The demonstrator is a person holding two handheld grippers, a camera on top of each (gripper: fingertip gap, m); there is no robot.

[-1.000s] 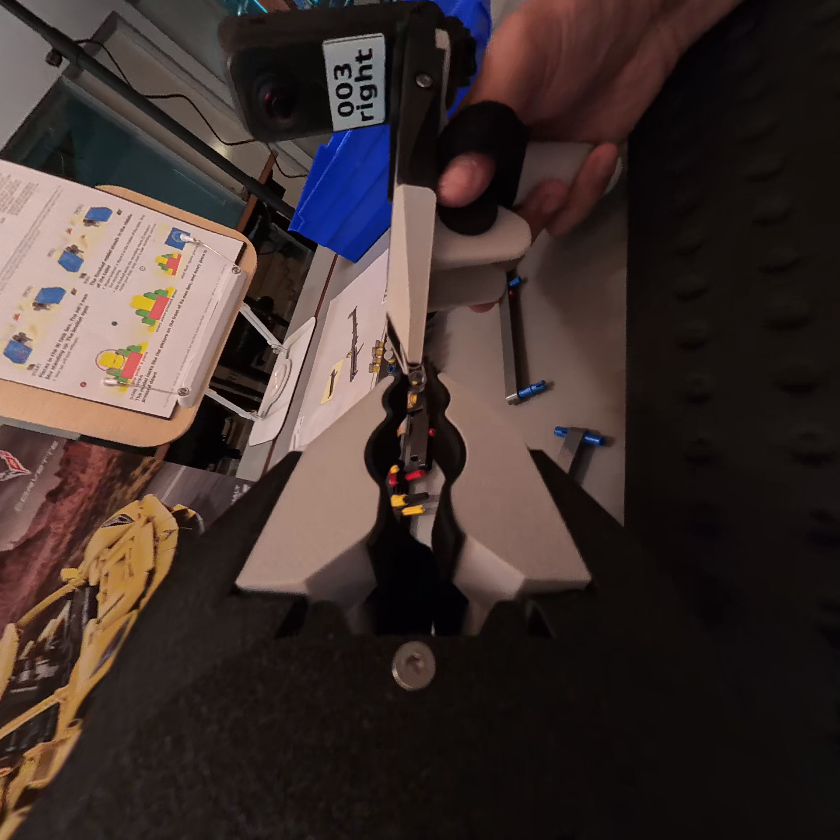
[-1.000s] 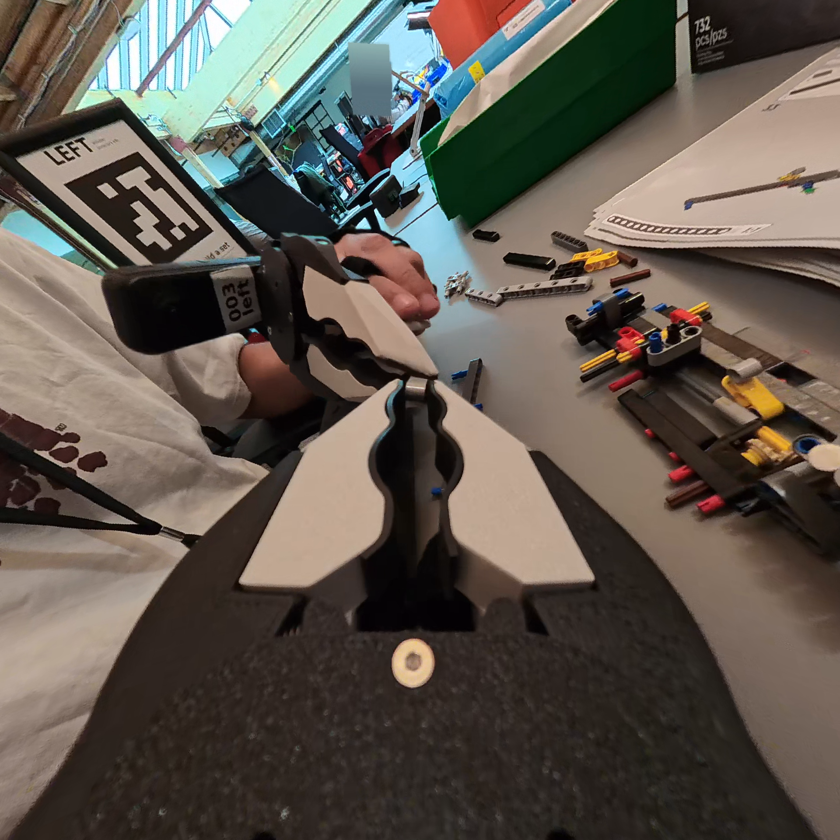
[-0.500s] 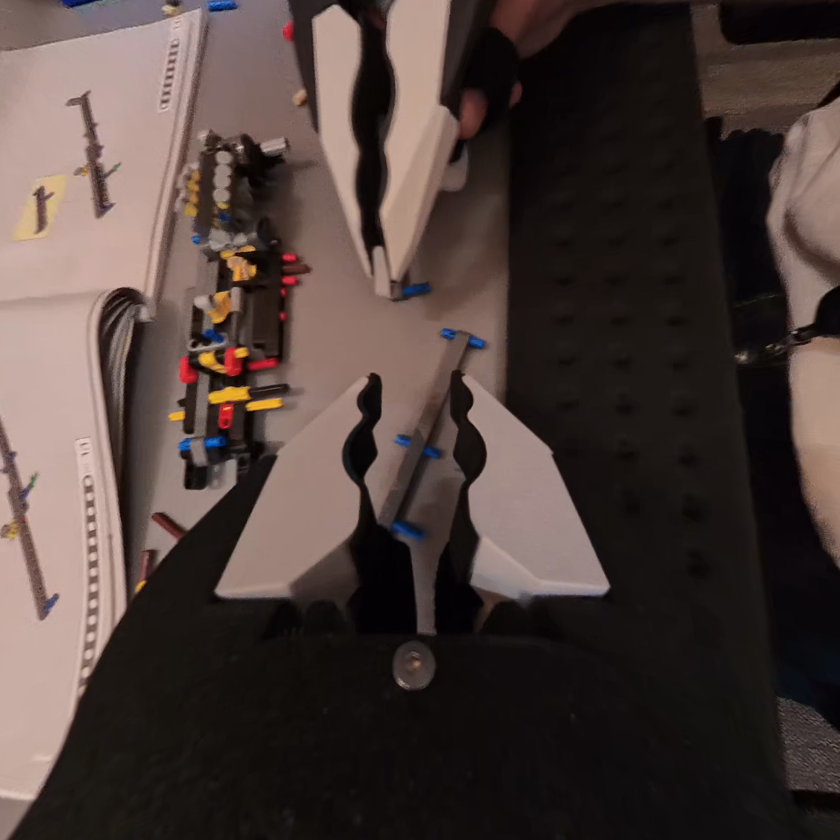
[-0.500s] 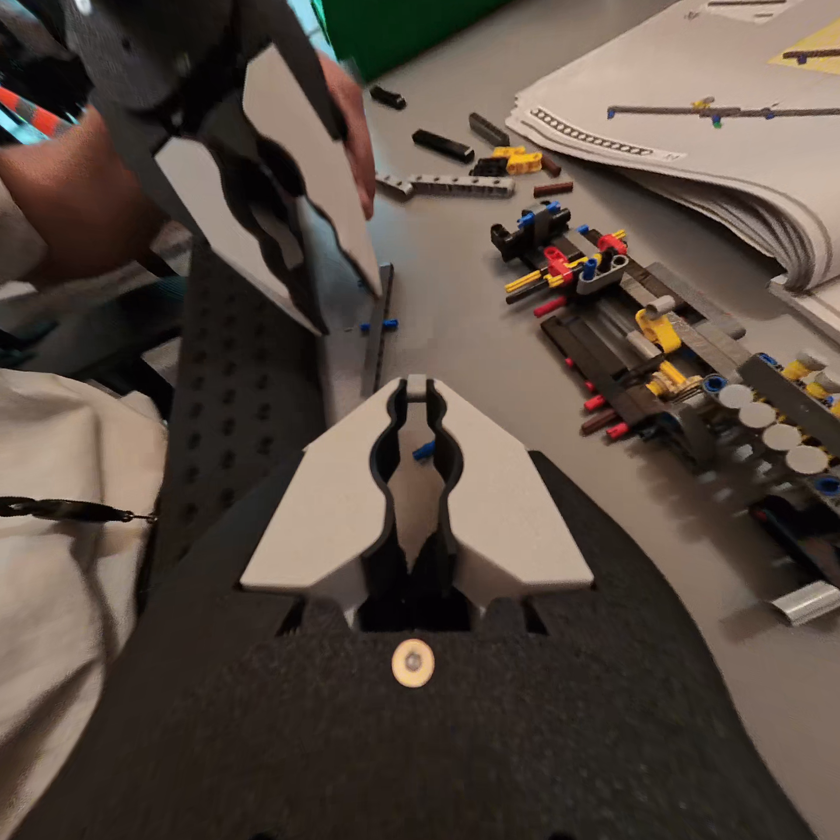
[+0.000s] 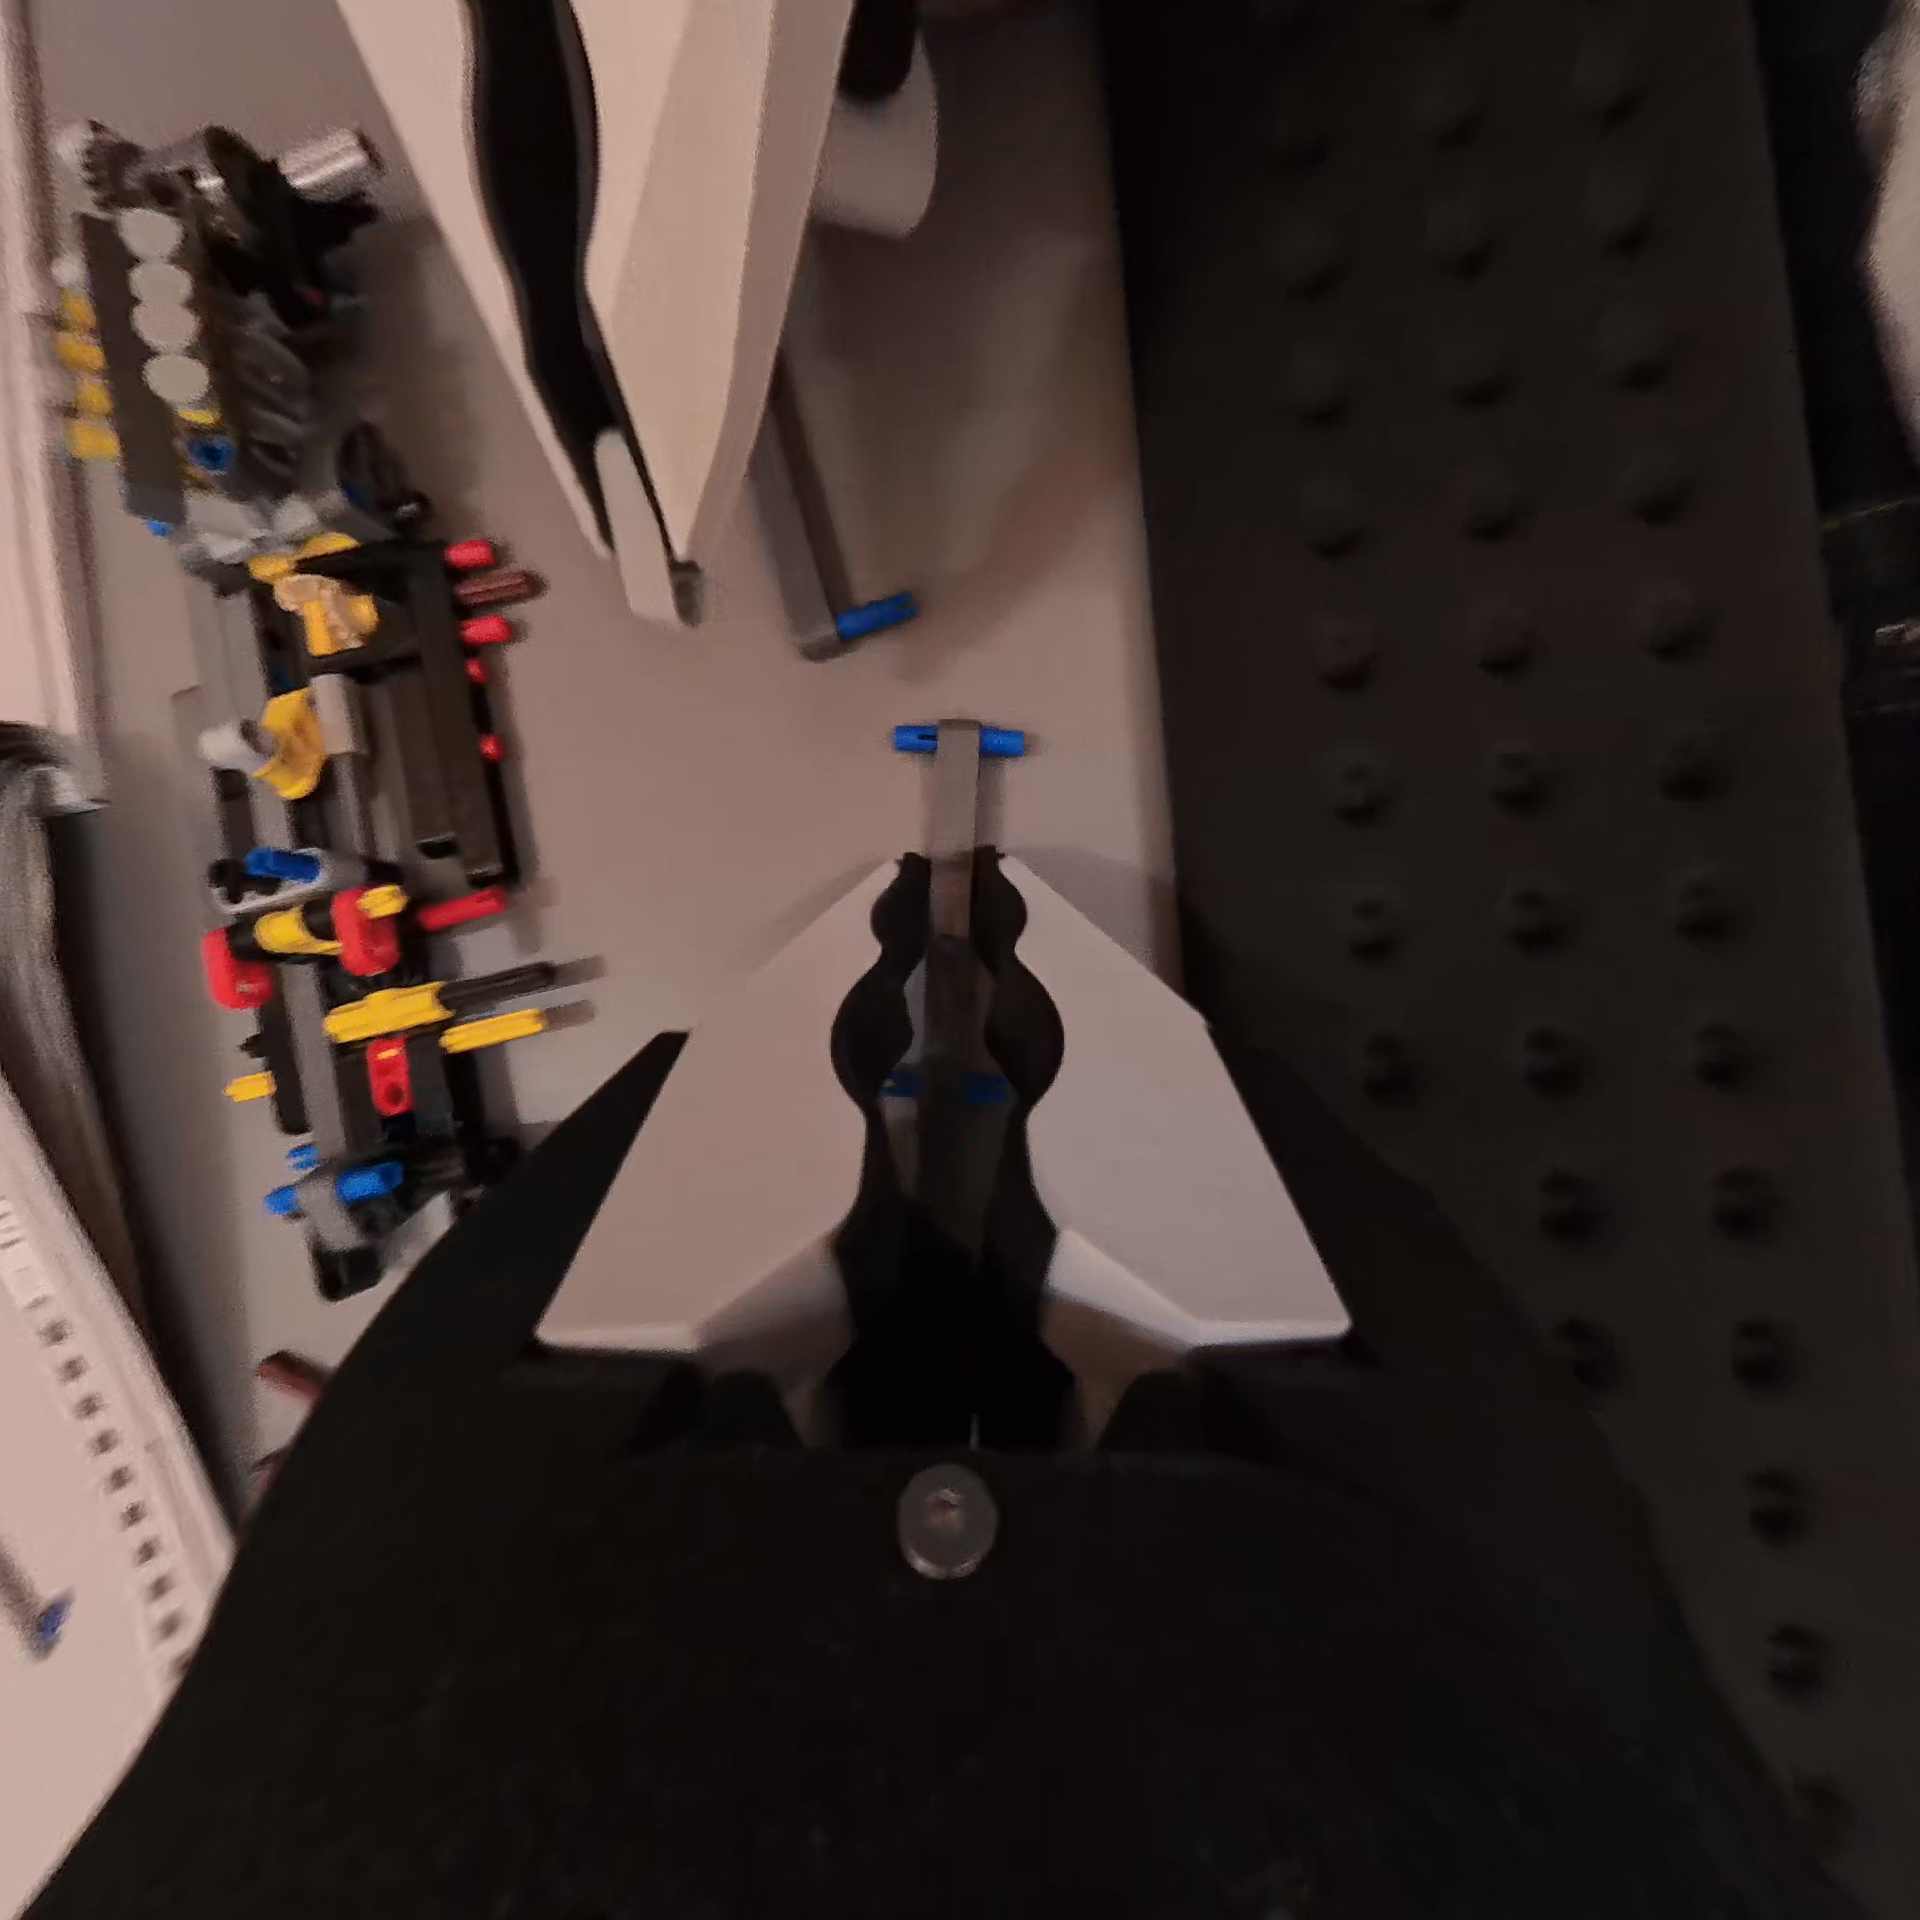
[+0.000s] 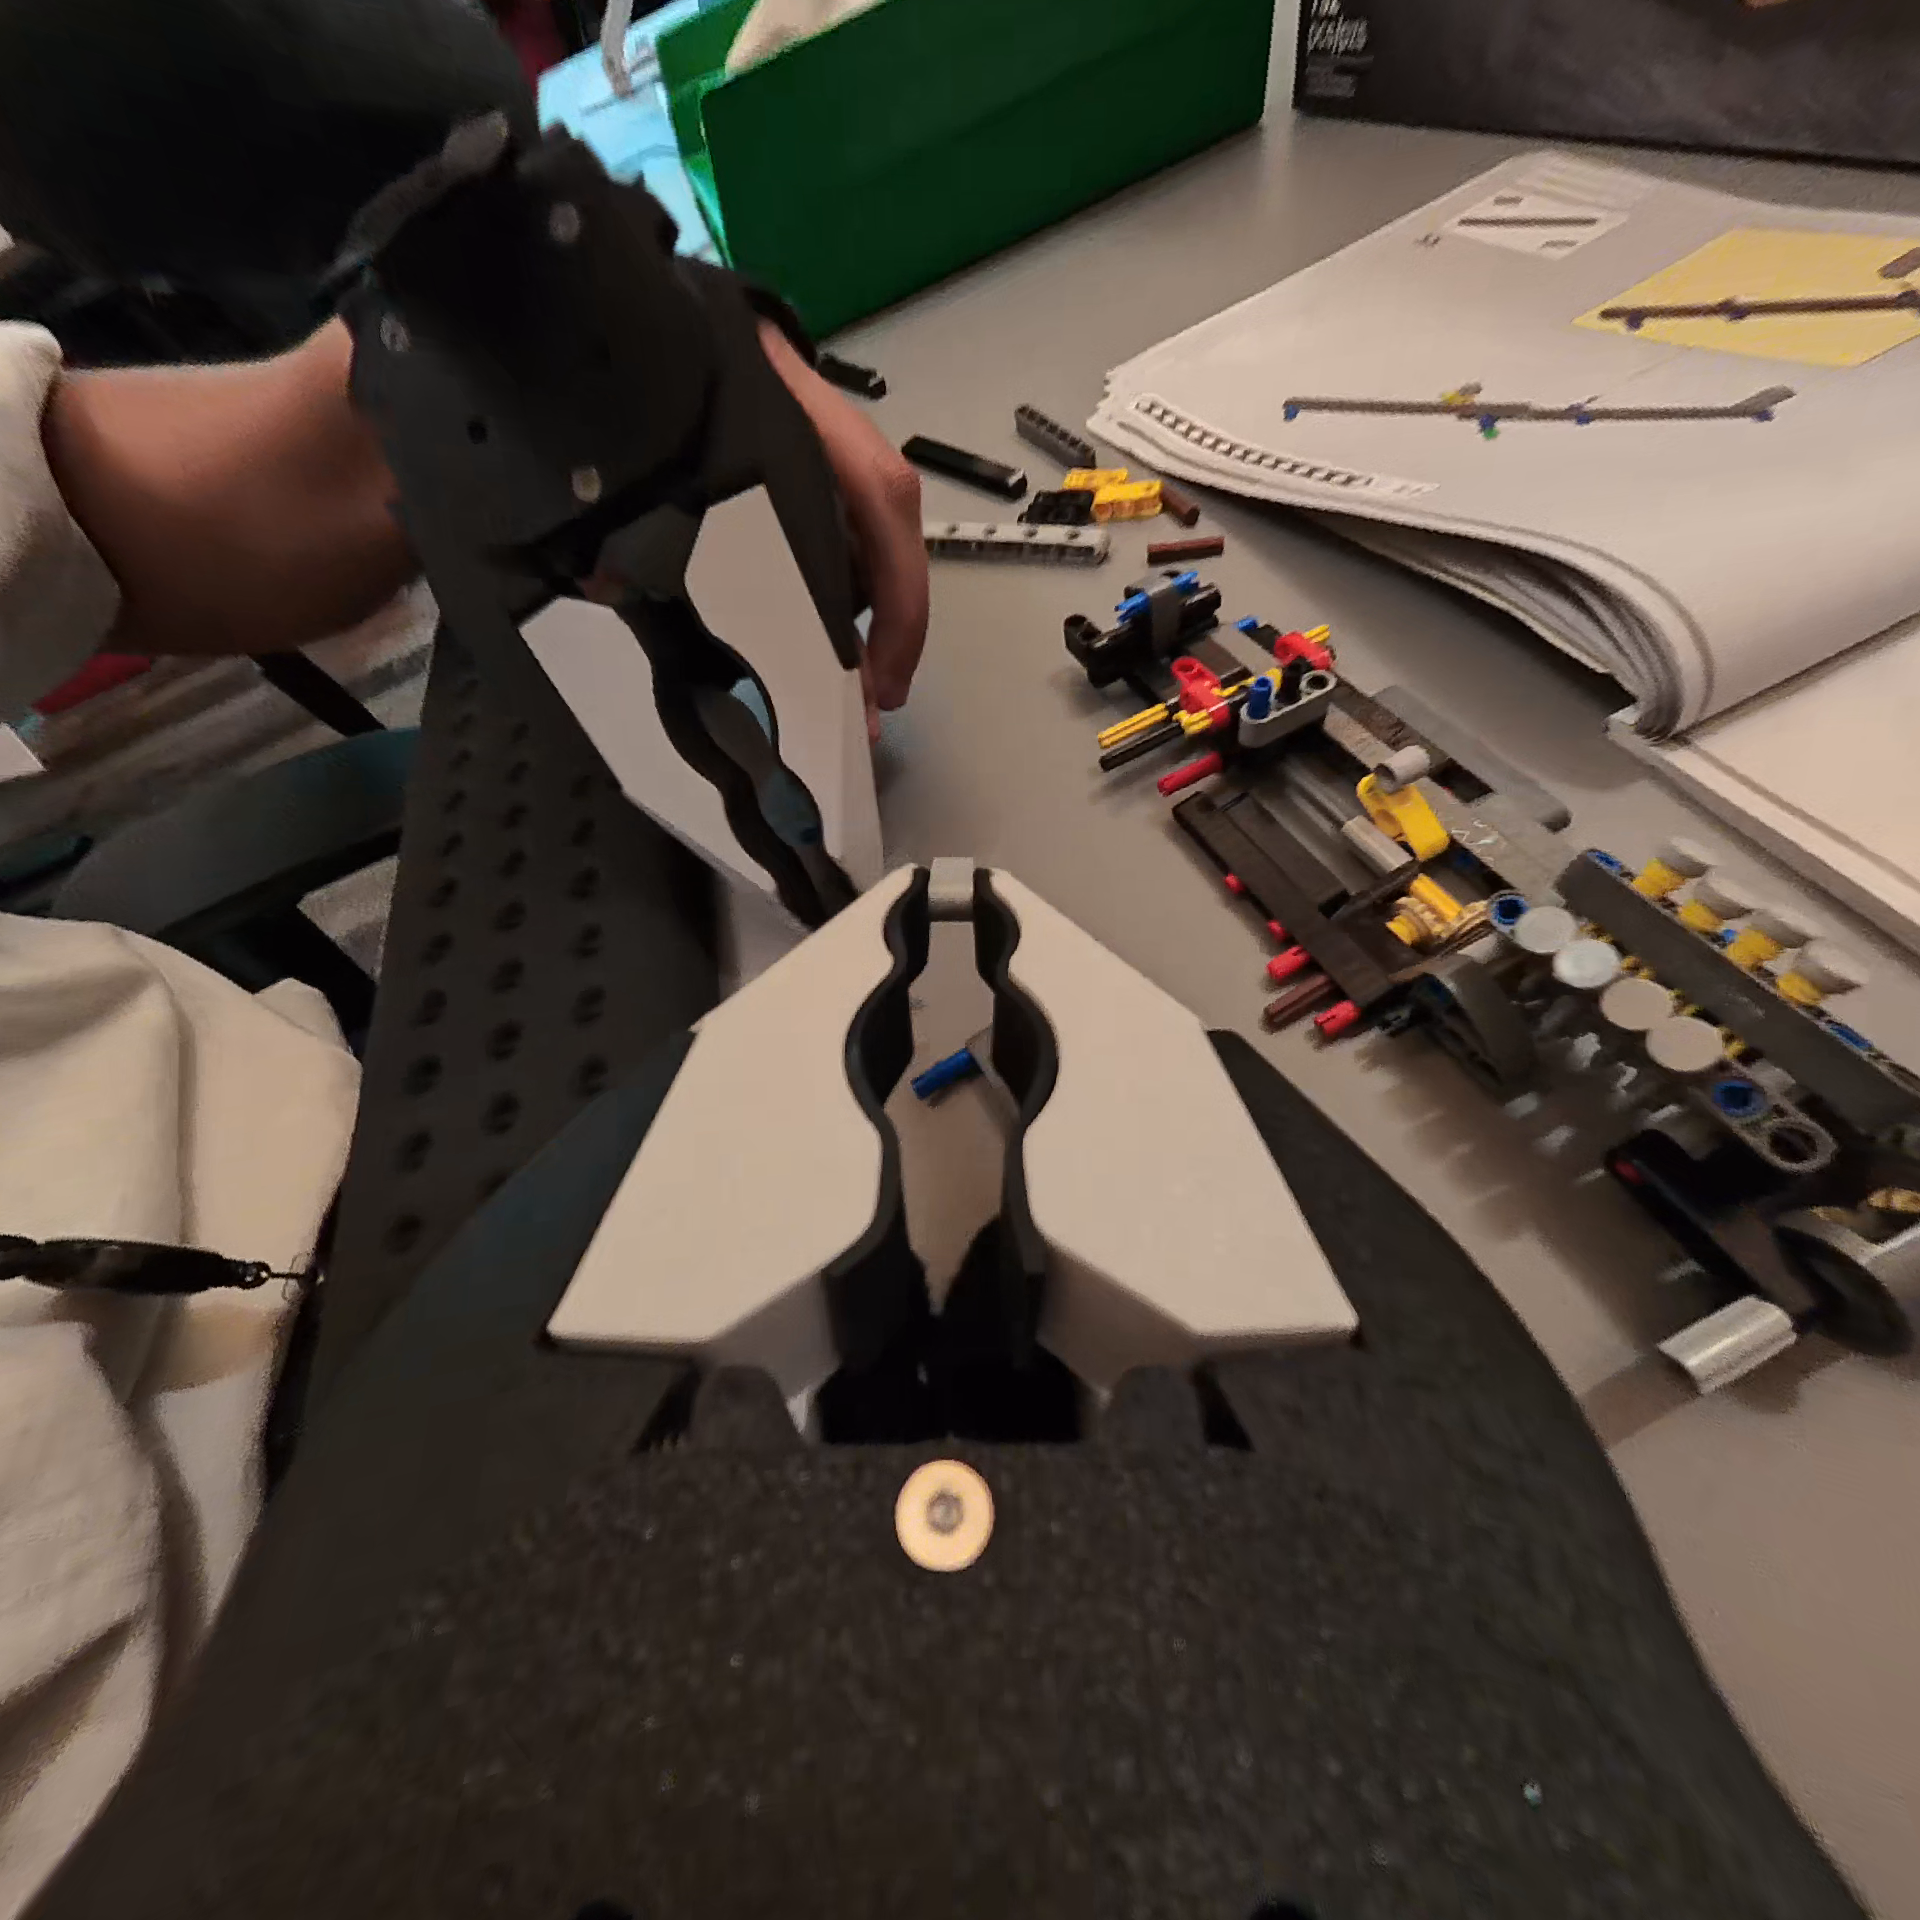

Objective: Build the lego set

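**Two grey beams, one in each gripper, near the table's front edge**

The left gripper (image 5: 951, 868) is clamped on a grey beam with blue pins (image 5: 958, 790). The beam's long axis runs straight out along the fingers, and its far end, crossed by a blue pin, sticks out past the tips over the grey table (image 5: 665, 790). The right gripper (image 6: 951, 883) is closed on a second grey beam (image 6: 951, 997), with a short blue pin (image 6: 943, 1072) showing between its fingers.

The coming move, as I judge it, is to bring the two beams together. From the left gripper, the second beam (image 5: 805, 540) lies just ahead and slightly left, its pinned end pointing back toward the held beam's tip. The two ends are near but apart, and roughly in line.

Both grippers work near the table's front edge, beside a black studded mat (image 5: 1507, 727). The partly built model (image 6: 1455, 883) lies further in, toward the middle, with the open instruction booklet (image 6: 1507, 468) beyond it and a green bin (image 6: 977, 135) at the far edge.

Only the left wrist view shows the gap between the beam ends. The right wrist view hides it behind its own fingers, but shows the person's hand (image 6: 883, 582) on the left gripper and loose parts (image 6: 1013, 540) further back.
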